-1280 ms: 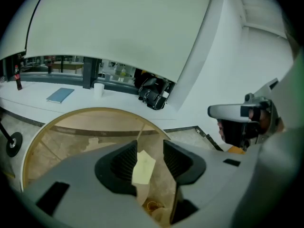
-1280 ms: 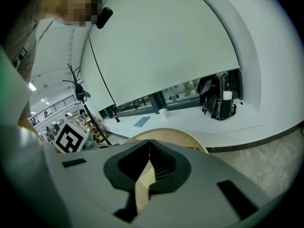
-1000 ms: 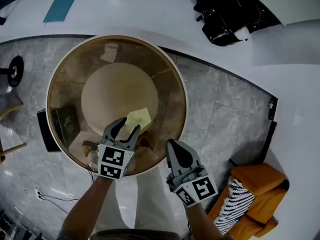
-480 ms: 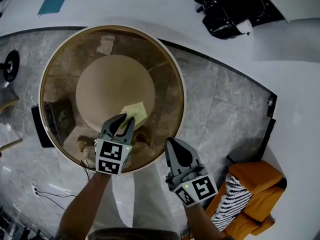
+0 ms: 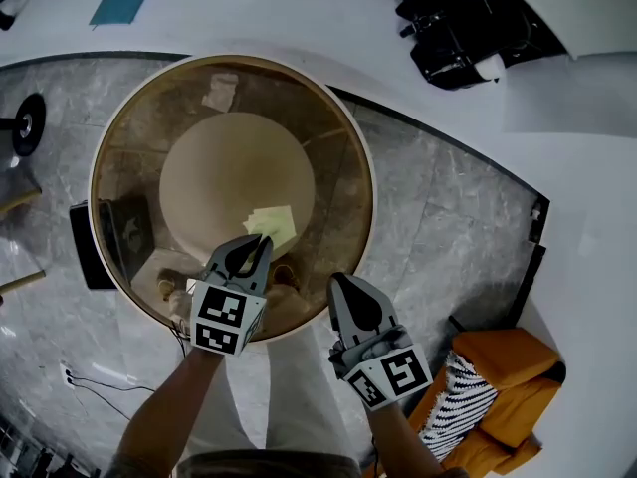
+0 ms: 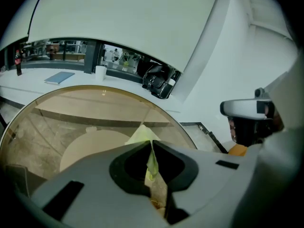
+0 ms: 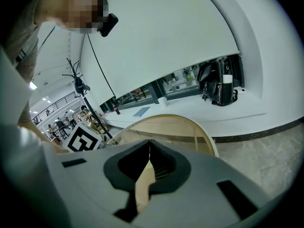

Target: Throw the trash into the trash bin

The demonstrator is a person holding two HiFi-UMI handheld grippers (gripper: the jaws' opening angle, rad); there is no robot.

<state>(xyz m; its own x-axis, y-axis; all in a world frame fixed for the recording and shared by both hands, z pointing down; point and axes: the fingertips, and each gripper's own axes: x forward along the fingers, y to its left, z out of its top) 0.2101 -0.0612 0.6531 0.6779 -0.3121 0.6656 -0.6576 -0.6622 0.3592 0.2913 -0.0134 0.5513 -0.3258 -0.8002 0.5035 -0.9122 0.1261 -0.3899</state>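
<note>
A pale yellow sheet of paper lies on the round glass table, near its front edge. My left gripper is shut on the near edge of that sheet. In the left gripper view the yellow paper stands pinched between the closed jaws of the left gripper and sticks out beyond them. My right gripper hovers by the table's front rim, to the right of the left one. The right gripper is shut with nothing in it. No trash bin shows clearly.
A crumpled scrap lies at the table's far side. A dark boxy thing stands under the glass at the left. A black bag sits on the white counter beyond. An orange bag lies on the floor at the right.
The left jaws, wide apart a second ago, have closed on the yellow paper's near edge. The right gripper has stayed where it was.
</note>
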